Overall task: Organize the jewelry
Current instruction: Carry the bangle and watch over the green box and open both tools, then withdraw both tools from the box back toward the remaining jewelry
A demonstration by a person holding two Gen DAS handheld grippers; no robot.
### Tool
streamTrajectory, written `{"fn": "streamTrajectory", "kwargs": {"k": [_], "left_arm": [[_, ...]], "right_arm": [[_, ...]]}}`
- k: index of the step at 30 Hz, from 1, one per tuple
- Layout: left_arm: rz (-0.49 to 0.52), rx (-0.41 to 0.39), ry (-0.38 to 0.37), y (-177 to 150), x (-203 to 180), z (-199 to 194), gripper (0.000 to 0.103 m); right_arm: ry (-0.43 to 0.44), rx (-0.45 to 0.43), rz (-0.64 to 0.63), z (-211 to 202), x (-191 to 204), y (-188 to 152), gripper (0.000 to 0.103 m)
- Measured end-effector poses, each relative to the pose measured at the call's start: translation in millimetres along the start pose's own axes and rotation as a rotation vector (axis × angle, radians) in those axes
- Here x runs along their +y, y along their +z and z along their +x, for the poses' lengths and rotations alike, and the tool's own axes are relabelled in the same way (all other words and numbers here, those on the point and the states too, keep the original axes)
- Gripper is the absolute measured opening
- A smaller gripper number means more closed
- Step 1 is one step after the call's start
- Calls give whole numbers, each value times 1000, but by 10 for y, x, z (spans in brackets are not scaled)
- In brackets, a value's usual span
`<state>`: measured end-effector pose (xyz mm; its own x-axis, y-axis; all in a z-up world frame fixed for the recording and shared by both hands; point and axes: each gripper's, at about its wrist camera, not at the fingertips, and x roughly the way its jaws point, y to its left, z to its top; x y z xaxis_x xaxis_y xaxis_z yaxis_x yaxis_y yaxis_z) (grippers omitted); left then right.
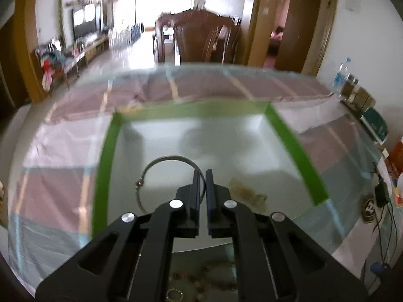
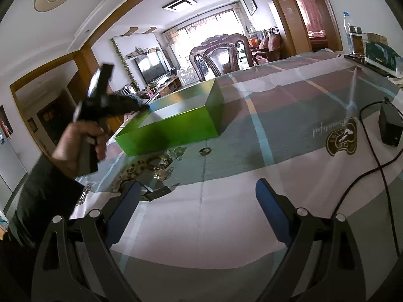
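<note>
The left gripper [image 1: 202,176], jaws clamped on the rim of a thin silver bangle [image 1: 161,162], holds it above the green box [image 1: 297,148] floor, a light, stiff, slippery hoop best pinched across its wire, while the right gripper [image 2: 199,193] hangs open over the tabletop [image 2: 226,214].

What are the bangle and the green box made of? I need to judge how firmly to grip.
The bangle, pinched in the left tool, looks like thin silver-toned metal: a glinting wire hoop with a small clasp. The green box looks like satin-coated cardboard: thin straight walls, soft sheen, pale lining.
</note>
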<state>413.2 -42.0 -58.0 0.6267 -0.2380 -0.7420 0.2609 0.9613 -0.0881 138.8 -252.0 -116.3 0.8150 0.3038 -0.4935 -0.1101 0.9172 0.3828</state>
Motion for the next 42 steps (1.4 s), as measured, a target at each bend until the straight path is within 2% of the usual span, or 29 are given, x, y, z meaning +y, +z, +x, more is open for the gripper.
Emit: {"fn": "streamTrajectory", "kwargs": {"k": [2,3,4,6,9,11,13,17,21,25,34,42], "left_arm": [[-21,-4,-4,-89,47,-46,30],[-31,-33,-7,-136,64,-158,61],[-44,-81,-2,-197,89,-331,78],[-76,-230,-14,-407,145,-903,87],[-98,-335,-10,-792,182,-1523,96],[-84,-378,11,-1114,163,-1837,97],[-74,-376,51,-1369,158,-1964,97],[-88,-305,98,-1917,144,-1993,97],[-121,-251,112,-2263,116,-1851,97],[-106,-199,123,-2370,72,-1720,97],[-77,-237,118,-2397,0,-1825,97],[-79,-226,104,-2401,6,-1823,97]], "right_arm": [[-2,-3,3,-10,-15,7,90],[-3,-4,1,-17,-16,5,90],[-5,-7,-3,-22,-7,9,90],[-10,-17,-15,-35,23,14,90],[-13,-24,-38,-40,84,4,90],[-18,-23,-67,-39,156,-8,90],[-15,-18,-98,-28,241,-14,90],[-16,-6,-145,-8,397,-55,90],[-30,2,-183,-9,543,-101,90],[-41,12,-222,-5,679,-147,90],[-51,1,-228,-58,757,-183,90],[-49,11,-229,-59,790,-216,90]]}}
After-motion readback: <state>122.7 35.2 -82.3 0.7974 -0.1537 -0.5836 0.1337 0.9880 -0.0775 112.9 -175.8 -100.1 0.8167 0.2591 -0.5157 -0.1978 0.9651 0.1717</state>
